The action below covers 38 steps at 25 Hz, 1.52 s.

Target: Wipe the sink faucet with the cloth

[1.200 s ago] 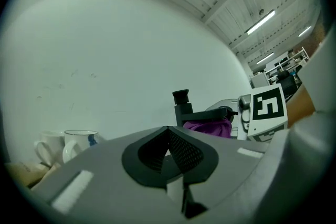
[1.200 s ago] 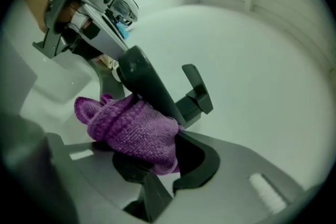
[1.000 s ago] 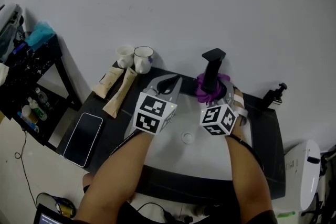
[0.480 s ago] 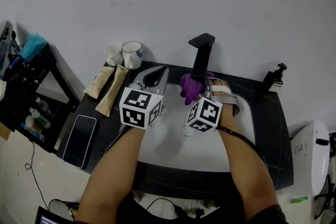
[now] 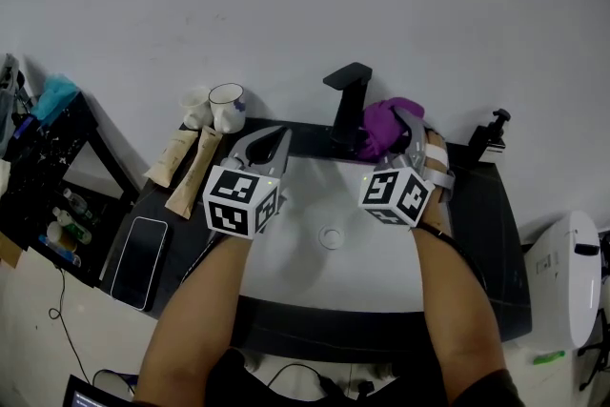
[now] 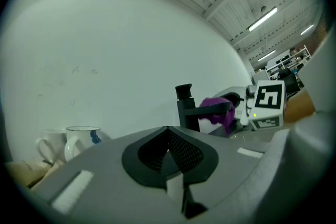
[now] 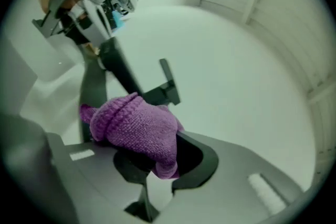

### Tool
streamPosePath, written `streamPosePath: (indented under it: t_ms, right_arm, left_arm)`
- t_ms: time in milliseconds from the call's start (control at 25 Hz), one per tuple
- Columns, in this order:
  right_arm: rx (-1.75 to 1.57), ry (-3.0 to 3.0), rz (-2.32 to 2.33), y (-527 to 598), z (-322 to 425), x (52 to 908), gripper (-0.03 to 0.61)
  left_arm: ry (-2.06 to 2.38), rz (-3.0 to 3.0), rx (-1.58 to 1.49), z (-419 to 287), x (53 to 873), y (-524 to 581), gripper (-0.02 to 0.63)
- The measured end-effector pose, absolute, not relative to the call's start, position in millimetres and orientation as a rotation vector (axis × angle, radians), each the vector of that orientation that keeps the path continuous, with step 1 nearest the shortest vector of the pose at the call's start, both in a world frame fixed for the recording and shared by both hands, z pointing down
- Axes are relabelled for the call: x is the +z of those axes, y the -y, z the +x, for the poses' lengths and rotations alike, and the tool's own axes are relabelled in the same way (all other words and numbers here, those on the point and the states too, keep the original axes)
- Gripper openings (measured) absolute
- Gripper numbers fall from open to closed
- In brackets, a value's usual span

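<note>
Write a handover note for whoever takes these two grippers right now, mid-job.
Left gripper: shut, empty, held over the sink's back-left edge, left of the faucet.
Right gripper: shut on the purple cloth, which sits against the faucet's right side, seemingly touching it.
Done: cloth gripped and brought to the faucet. How much is already wiped cannot be told from here.
Left: probably rub the cloth over the spout, handle and base, with the left gripper kept clear.
</note>
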State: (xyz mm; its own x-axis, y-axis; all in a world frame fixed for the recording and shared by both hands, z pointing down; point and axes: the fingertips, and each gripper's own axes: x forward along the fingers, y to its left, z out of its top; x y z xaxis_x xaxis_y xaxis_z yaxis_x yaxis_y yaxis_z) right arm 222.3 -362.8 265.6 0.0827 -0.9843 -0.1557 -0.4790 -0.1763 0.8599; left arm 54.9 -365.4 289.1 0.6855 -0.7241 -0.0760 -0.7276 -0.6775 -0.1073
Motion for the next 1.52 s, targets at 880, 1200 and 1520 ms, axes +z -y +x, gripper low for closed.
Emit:
streamPosePath:
  t_ms: [880, 1200, 1520]
  right_arm:
    - [-0.964, 1.422, 1.644, 378, 235, 291, 0.061]
    - [-0.772, 1.486, 1.510, 386, 238, 338, 0.061]
    - [-0.303, 2.004, 1.664, 358, 194, 342, 0.061]
  left_arm:
    - [-1.193, -2.769, 0.021, 56, 292, 365, 0.017]
    - [-1.195, -2.774, 0.014, 55, 293, 365, 0.017]
    - [-1.350, -2.685, 0.167, 32, 275, 369, 0.017]
